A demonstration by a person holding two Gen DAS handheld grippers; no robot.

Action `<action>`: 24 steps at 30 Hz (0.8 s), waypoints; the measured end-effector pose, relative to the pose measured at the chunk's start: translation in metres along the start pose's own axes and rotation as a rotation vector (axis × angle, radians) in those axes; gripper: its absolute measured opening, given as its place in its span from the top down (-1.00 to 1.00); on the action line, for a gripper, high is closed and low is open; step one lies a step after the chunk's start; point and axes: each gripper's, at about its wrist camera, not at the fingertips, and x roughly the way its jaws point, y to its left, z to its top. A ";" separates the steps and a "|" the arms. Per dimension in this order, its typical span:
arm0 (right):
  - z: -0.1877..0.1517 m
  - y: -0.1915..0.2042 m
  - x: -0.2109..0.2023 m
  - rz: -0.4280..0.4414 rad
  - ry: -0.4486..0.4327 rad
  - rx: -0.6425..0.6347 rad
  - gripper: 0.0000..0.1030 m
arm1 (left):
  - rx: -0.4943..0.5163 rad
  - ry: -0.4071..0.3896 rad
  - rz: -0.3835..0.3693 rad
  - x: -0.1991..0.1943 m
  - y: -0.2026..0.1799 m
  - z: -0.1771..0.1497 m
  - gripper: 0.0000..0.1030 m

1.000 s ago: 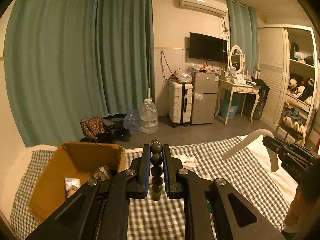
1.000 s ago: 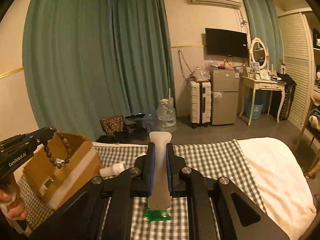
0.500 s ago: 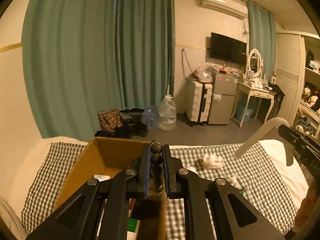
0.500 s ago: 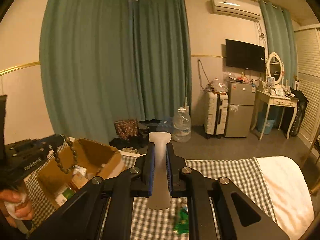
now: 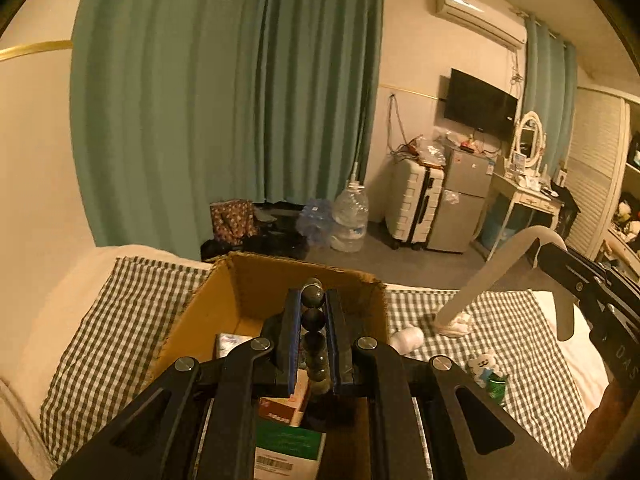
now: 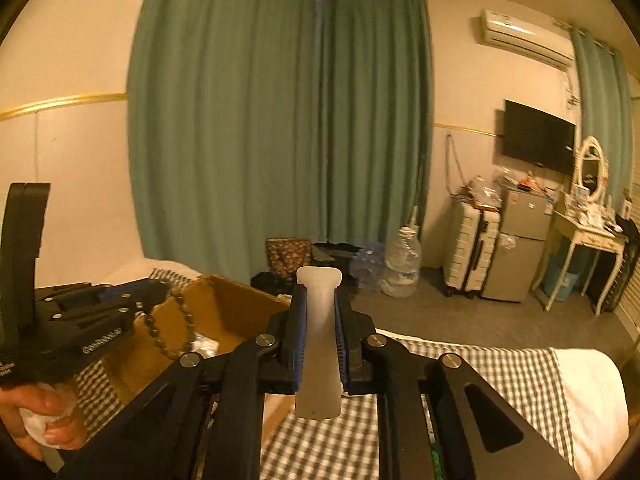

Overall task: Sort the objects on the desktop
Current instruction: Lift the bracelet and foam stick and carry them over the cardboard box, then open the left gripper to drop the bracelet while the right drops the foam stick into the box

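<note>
My left gripper (image 5: 312,300) is shut on a string of dark beads (image 5: 313,320), which hangs over the open cardboard box (image 5: 224,312). The right wrist view shows the beads (image 6: 182,320) dangling from that gripper (image 6: 132,294) above the box (image 6: 236,312). My right gripper (image 6: 319,300) holds a long white plastic piece (image 6: 319,344) like a shoehorn between its blue pads. Its jaws are opening, and the pads still touch the piece. In the left wrist view that gripper (image 5: 560,256) and the curved white piece (image 5: 492,272) are at the right, above the checked cloth.
The box holds a green-and-white pack (image 5: 288,444) and other small packs. On the checked cloth (image 5: 512,320) lie a small white bottle (image 5: 406,338), a crumpled tissue (image 5: 452,326) and a green packet (image 5: 496,388). A person's hand (image 6: 40,420) grips the left handle.
My left gripper carried the beads leftward from beside the box to above its opening. My right gripper swung left with the white piece, nearer the box.
</note>
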 end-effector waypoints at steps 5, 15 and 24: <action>0.001 0.021 0.017 0.046 0.007 -0.022 0.76 | -0.002 0.018 0.037 0.006 0.009 -0.004 0.78; 0.003 0.043 0.059 0.119 0.067 -0.013 0.76 | -0.021 0.071 0.100 0.025 0.025 -0.013 0.78; -0.011 0.064 0.102 0.182 0.133 -0.021 0.75 | -0.061 0.162 0.127 0.057 0.040 -0.028 0.78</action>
